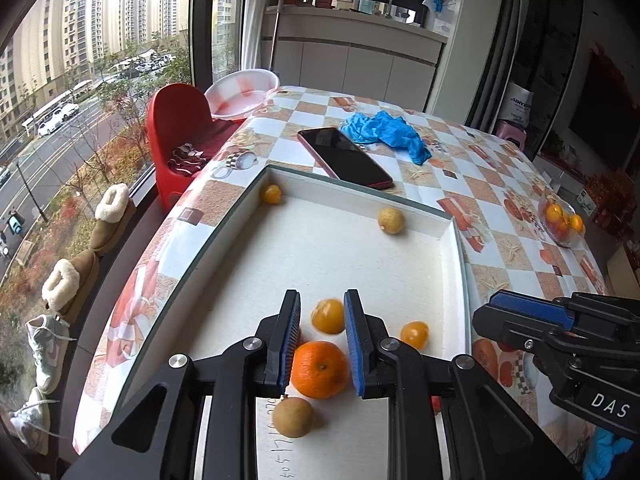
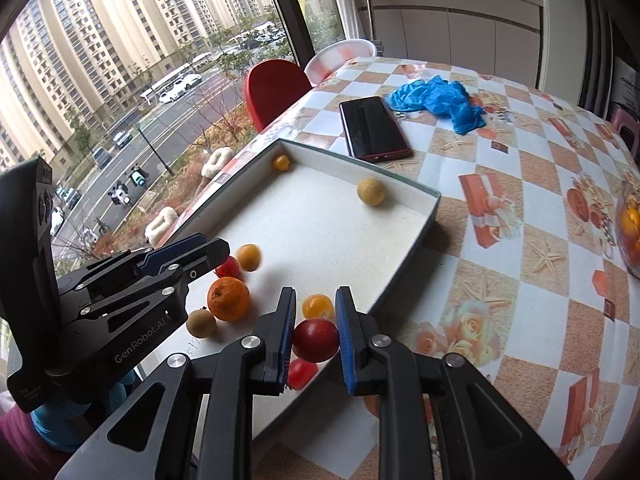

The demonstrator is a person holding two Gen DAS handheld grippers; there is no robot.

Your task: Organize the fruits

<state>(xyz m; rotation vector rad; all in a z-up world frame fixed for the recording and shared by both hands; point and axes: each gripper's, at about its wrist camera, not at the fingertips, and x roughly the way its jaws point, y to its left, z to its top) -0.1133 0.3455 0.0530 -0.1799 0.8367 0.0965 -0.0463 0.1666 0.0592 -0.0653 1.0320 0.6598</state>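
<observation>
My L claw (image 1: 322, 344) is clamped on the orange (image 1: 319, 369), R claw (image 2: 316, 336) on a red fruit (image 2: 315, 339), both over the tray (image 2: 430, 208). Mid-sort, I reckon; next: carry each to its group w/o dropping.

The small yellow fruit (image 2: 249, 257) mid-left in the right wrist view is looking smeared. A red fruit (image 2: 229, 267) is peeking out from behind the left gripper (image 2: 180, 254). At the right edge, a bowl of oranges (image 2: 630, 236) is getting cut off.
</observation>
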